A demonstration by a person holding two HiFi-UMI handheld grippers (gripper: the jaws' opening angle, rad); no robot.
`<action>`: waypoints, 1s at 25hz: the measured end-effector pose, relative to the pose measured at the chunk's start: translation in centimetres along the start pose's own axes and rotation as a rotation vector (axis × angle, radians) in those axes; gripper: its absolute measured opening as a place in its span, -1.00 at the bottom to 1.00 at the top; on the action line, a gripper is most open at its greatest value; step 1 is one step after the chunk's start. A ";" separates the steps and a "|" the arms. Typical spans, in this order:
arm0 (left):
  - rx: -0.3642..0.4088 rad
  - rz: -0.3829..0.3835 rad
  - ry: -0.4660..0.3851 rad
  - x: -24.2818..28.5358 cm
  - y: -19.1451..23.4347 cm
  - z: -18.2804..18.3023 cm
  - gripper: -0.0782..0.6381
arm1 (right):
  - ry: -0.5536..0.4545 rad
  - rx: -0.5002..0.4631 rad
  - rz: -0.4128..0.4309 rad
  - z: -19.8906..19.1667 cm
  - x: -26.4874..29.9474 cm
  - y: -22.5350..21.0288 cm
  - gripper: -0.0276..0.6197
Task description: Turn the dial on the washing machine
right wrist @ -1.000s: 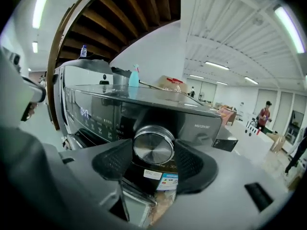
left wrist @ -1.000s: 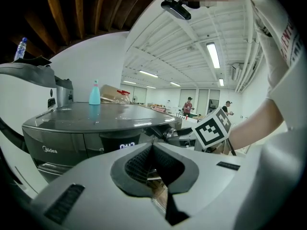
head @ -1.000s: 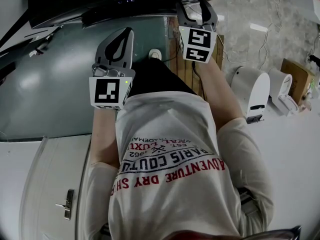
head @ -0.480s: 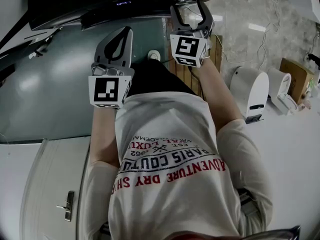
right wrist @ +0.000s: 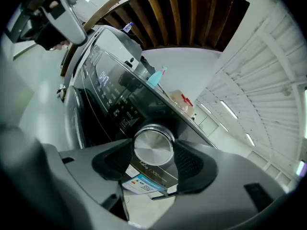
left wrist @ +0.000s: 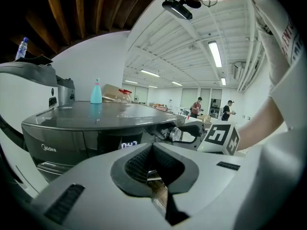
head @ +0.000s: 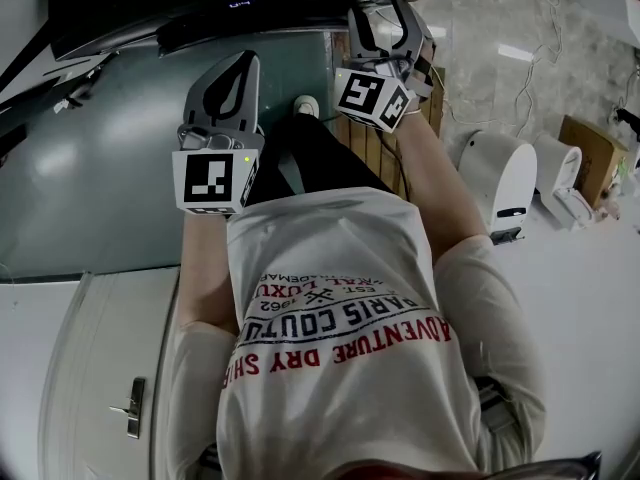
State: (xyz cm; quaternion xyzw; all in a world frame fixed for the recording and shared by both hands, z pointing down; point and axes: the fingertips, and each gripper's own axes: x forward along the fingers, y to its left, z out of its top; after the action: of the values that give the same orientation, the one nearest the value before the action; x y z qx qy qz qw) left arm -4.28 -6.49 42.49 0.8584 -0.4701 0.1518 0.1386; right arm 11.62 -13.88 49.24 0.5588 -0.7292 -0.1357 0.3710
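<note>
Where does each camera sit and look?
Head view: on the person's head, looking down at shirt, arms, left gripper and right gripper.
Left gripper view: on that gripper, past shut jaws toward the washing machine; right arm shows.
Right gripper view: on that gripper, facing the dial in its jaws.
Shared: head and left gripper views show the right gripper.

Silver dial (right wrist: 153, 147), dark-grey washing machine (right wrist: 103, 99)
</note>
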 end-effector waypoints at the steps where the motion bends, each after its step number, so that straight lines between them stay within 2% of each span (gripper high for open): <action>1: 0.002 0.000 0.001 0.1 -0.1 0.0 -0.74 | 0.004 0.021 0.004 0.0 0.0 0.0 -0.04; 4: 0.008 -0.005 -0.005 0.2 -0.2 0.4 -0.74 | 0.021 0.136 0.027 -0.1 0.1 -0.2 -0.04; 9: 0.006 0.005 -0.022 0.2 0.0 1.2 -0.74 | 0.057 0.443 0.099 0.1 0.1 -0.7 -0.04; 12: 0.007 0.002 -0.031 0.3 -0.1 1.6 -0.74 | 0.061 0.515 0.122 0.0 0.2 -0.8 -0.03; 16: 0.011 -0.008 -0.035 0.3 -0.3 1.7 -0.74 | 0.045 0.512 0.132 0.1 0.2 -0.8 -0.03; 19: 0.013 -0.012 -0.035 0.1 -0.3 1.8 -0.74 | 0.024 0.471 0.098 0.3 -0.3 -0.8 -0.01; 21: 0.022 -0.012 -0.031 0.0 -0.3 1.7 -0.74 | 0.009 0.393 0.083 0.4 -0.8 -0.4 0.03; 25: 0.025 -0.003 -0.017 -0.4 0.1 1.3 -0.74 | -0.016 0.167 0.064 0.4 -0.9 0.4 0.06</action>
State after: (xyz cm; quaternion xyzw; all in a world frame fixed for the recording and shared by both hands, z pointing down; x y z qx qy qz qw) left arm -4.39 -6.76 41.15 0.8620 -0.4680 0.1502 0.1240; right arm 11.16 -13.01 48.86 0.5631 -0.7583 -0.0670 0.3214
